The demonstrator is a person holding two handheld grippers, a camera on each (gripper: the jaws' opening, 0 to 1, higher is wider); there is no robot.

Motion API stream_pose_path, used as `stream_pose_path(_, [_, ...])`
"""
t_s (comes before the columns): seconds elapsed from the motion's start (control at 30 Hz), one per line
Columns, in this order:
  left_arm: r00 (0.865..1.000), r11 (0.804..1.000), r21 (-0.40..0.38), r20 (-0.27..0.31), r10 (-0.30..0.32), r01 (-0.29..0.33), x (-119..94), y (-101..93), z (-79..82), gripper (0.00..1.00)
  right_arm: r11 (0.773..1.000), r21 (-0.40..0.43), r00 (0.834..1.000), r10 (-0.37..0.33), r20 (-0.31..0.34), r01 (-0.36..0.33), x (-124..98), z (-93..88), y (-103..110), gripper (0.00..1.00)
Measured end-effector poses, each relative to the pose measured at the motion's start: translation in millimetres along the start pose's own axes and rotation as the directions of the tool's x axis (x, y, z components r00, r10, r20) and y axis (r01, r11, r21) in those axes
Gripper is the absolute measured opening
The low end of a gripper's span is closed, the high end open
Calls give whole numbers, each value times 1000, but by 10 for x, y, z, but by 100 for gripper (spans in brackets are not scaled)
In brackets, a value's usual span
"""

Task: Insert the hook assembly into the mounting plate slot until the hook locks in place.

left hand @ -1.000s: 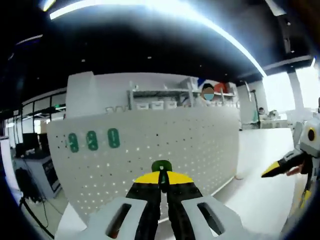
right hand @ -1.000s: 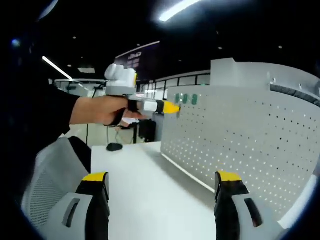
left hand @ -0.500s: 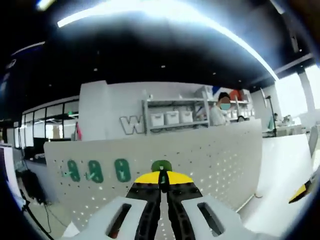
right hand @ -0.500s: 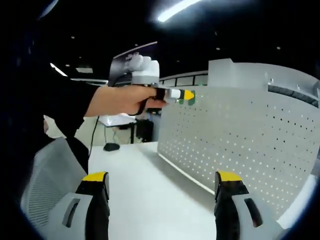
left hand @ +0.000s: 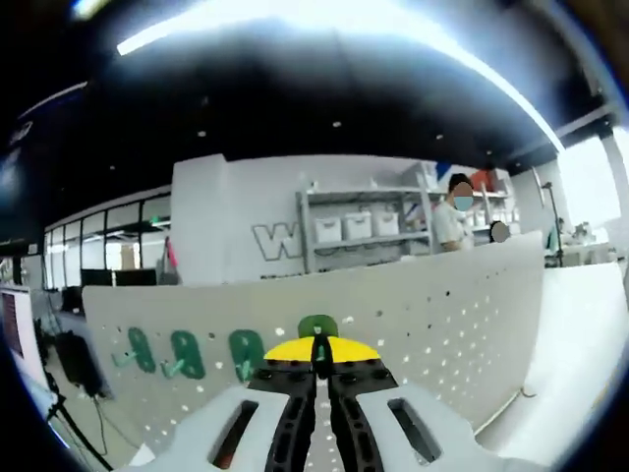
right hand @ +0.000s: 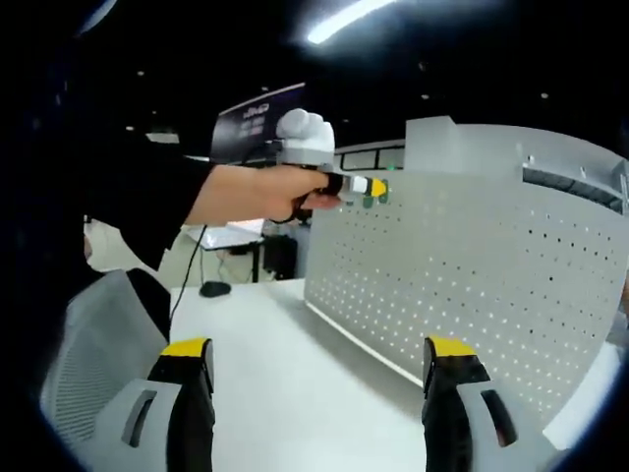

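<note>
Green hook at the pegboard
Left gripper (left hand: 315, 352) clenches a green hook (left hand: 317, 325) against the white pegboard (left hand: 442, 324); right gripper (right hand: 319, 379) hangs released over the table (right hand: 285, 374).

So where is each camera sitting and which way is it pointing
Left gripper view: rides the left gripper, shut on a green hook, facing the white pegboard close up.
Right gripper view: rides the open right gripper, looking along the table; the person's hand shows.
Shared: the pegboard, its mounted green hooks, and the left gripper.
</note>
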State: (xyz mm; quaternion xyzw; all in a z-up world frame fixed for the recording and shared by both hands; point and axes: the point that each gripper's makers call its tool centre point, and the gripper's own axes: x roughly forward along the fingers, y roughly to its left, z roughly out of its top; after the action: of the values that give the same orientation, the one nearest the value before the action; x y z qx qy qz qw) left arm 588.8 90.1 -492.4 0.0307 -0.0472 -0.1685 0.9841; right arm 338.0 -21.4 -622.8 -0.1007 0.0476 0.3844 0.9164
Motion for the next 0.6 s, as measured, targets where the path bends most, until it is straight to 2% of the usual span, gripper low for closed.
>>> stream_pose_path(0.6, [999, 997, 61, -3, 44, -43, 77, -46, -28, 2, 1000, 11, 1000, -8, -3, 8, -53, -40, -67, 89])
